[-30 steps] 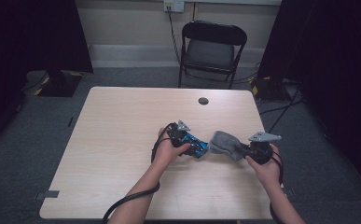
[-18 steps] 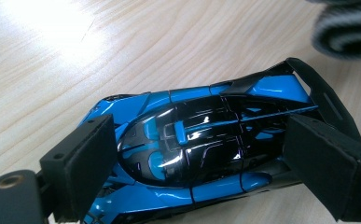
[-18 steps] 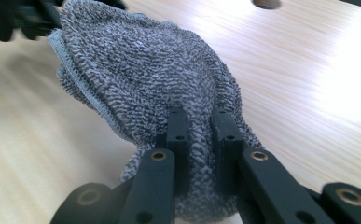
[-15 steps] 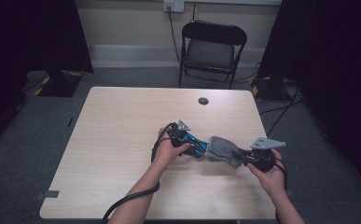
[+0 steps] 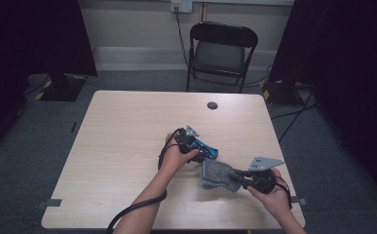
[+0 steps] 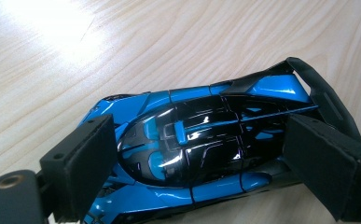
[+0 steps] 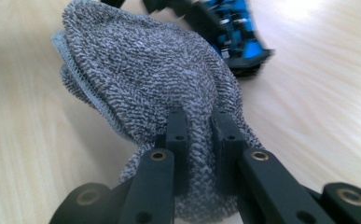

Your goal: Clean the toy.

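Observation:
A blue and black toy car (image 6: 192, 144) lies on the light wooden table (image 5: 127, 146). My left gripper (image 6: 201, 172) is shut on it, one pad at its nose and one at its tail; in the high view that gripper (image 5: 198, 146) and the car (image 5: 209, 151) sit near the table's middle. My right gripper (image 7: 200, 135) is shut on a bunched grey knitted cloth (image 7: 145, 70). The cloth (image 5: 217, 175) hangs just in front of the car, with the right gripper (image 5: 239, 179) to its right. Past the cloth, the car's end (image 7: 234, 28) is blurred.
A small black round disc (image 5: 212, 105) sits at the table's far edge. A black folding chair (image 5: 222, 48) stands behind the table. The left gripper's cable (image 5: 137, 209) trails off the near edge. Cables lie on the floor at the right (image 5: 293, 117).
My right hand has carried the grey cloth toward the table's near edge and a little left, from beside the car to just in front of it. The left hand and car stayed put.

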A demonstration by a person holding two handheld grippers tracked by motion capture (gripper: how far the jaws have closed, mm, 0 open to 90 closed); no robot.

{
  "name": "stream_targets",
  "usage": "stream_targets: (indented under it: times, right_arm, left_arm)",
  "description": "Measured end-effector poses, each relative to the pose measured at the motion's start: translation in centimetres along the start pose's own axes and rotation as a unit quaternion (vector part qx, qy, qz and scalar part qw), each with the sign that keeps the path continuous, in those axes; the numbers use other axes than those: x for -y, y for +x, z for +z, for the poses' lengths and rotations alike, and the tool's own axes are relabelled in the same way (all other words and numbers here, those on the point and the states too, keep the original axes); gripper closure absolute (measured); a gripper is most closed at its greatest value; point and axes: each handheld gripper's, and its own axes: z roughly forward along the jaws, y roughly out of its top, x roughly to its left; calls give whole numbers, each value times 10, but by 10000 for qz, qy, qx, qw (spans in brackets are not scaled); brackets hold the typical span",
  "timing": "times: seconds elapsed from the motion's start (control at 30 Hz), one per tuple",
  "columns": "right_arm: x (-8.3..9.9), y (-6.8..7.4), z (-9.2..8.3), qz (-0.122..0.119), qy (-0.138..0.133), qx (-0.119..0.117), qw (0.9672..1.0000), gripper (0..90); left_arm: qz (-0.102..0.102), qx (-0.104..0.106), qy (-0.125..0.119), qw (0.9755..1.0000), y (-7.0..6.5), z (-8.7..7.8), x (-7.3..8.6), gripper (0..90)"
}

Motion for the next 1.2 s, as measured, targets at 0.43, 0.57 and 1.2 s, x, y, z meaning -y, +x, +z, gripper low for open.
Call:
stream_targets:
  times: [0.43,0.57,1.2]
  right_arm:
    - [1,6,28,-167,262,-145,9994,787]
    - [2,3,36,-188,376,-151,9990,786]
    - [2,-13,46,-183,564,-10,9982,783]
  left_arm:
    - [2,-6,-27,10000,0,0,1,100]
    - [1,-3,-6,10000,0,0,1,100]
    - [1,-13,-38,10000,0,0,1,100]
